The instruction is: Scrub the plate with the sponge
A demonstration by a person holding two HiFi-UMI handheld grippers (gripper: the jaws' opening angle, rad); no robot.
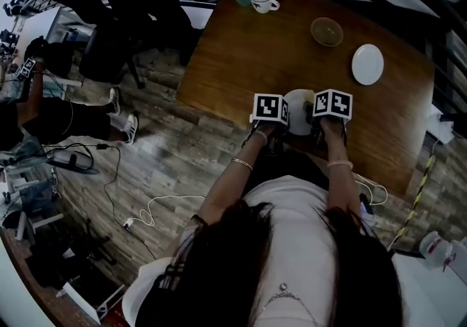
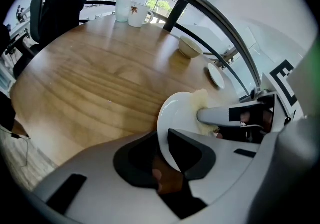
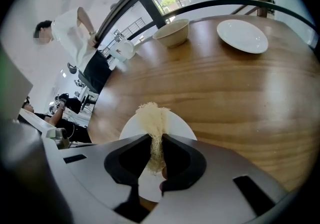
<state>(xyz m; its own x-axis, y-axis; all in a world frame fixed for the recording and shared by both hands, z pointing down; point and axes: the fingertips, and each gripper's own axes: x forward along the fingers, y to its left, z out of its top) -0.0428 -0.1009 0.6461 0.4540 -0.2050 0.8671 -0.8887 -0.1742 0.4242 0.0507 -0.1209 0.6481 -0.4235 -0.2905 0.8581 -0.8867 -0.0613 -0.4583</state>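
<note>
Two forearms [image 1: 230, 187] reach forward and steeply down from the person's torso over the near edge of a broad, brown, rounded wooden table [image 1: 241, 55] with a smooth, streaky grain. Each wrist wears a thin bracelet.

Both grey plastic tools sit side by side at the table's edge, marker cubes up and noses tipped well downward. The left gripper [image 2: 166, 155] has its dark-padded jaws partly closed and clamped on the rim of a round, white, glossy ceramic plate [image 2: 177, 115]. That plate stands tilted on edge just above the tabletop, its face turned toward the other tool.

The right gripper [image 3: 156, 160] has its jaws drawn to a narrow gap and pinches a pale cream, coarse, fibrous sponge [image 3: 154, 118]. The pad is squeezed thin between the jaws and fans out beyond them. In the left gripper view its frayed end lies against the face of the held plate, near the upper rim.

Farther across the table, well apart from the work, lie a second flat white plate [image 1: 367, 64] and a shallow tan bowl [image 1: 326, 31]. A white handled mug [image 1: 262, 0] stands at the far edge.
</note>
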